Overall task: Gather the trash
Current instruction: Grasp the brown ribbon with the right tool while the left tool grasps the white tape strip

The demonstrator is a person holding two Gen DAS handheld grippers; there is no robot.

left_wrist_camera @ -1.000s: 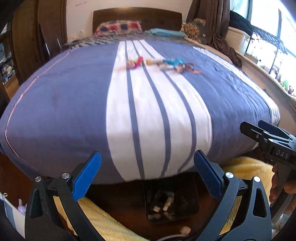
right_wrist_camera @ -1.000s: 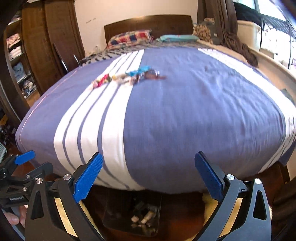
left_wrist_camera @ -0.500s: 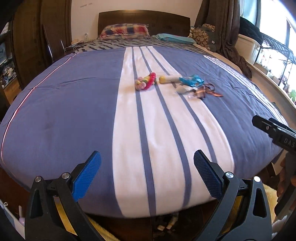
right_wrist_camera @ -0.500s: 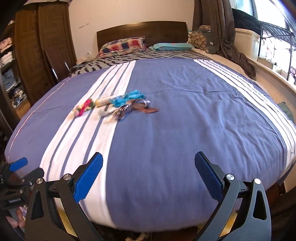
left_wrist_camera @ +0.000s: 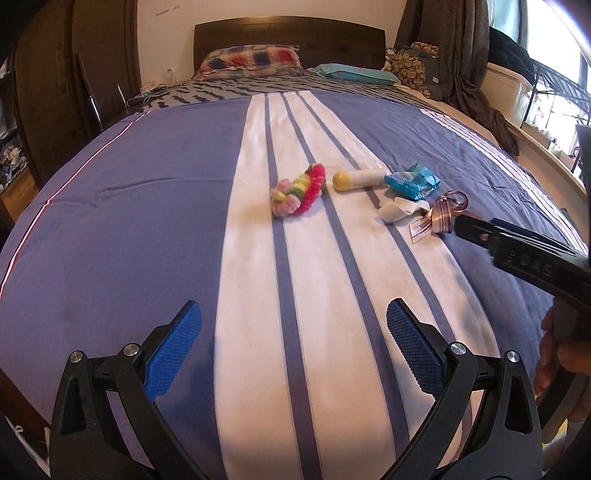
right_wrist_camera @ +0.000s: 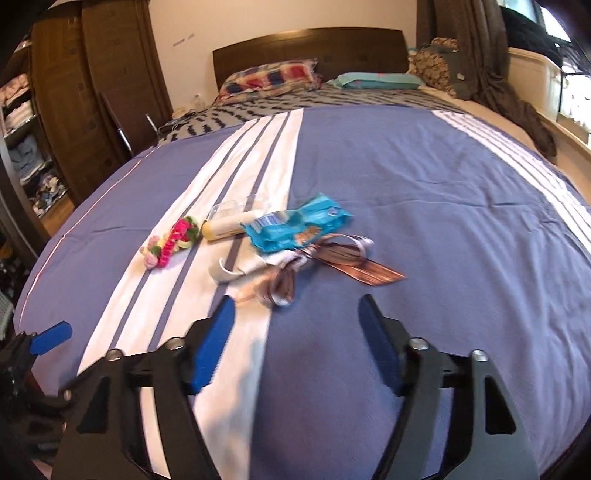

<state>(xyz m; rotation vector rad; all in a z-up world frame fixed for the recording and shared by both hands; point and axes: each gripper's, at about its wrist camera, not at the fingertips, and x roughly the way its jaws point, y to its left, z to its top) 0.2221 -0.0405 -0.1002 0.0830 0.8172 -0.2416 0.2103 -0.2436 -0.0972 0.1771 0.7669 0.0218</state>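
Note:
A small pile lies mid-bed: a blue wrapper (left_wrist_camera: 412,181) (right_wrist_camera: 295,226), a copper ribbon (right_wrist_camera: 332,258) (left_wrist_camera: 443,218), crumpled white paper (right_wrist_camera: 236,266) (left_wrist_camera: 400,212), a yellow-capped white tube (left_wrist_camera: 356,180) (right_wrist_camera: 223,228) and a pink-green scrunchie (left_wrist_camera: 299,190) (right_wrist_camera: 170,242). My right gripper (right_wrist_camera: 295,343) is open and empty, just short of the ribbon; it shows in the left wrist view (left_wrist_camera: 517,247). My left gripper (left_wrist_camera: 293,354) is open and empty, farther back over the white stripes.
The blue and white striped bedspread (left_wrist_camera: 147,240) covers the bed. Pillows (left_wrist_camera: 251,61) and a dark headboard (left_wrist_camera: 288,33) are at the far end. A wardrobe (right_wrist_camera: 92,92) stands left, curtains and a window ledge (left_wrist_camera: 517,92) right.
Both grippers rose from the bed's foot and moved forward over the bed. The right one came close to the pile and its jaws stand narrower.

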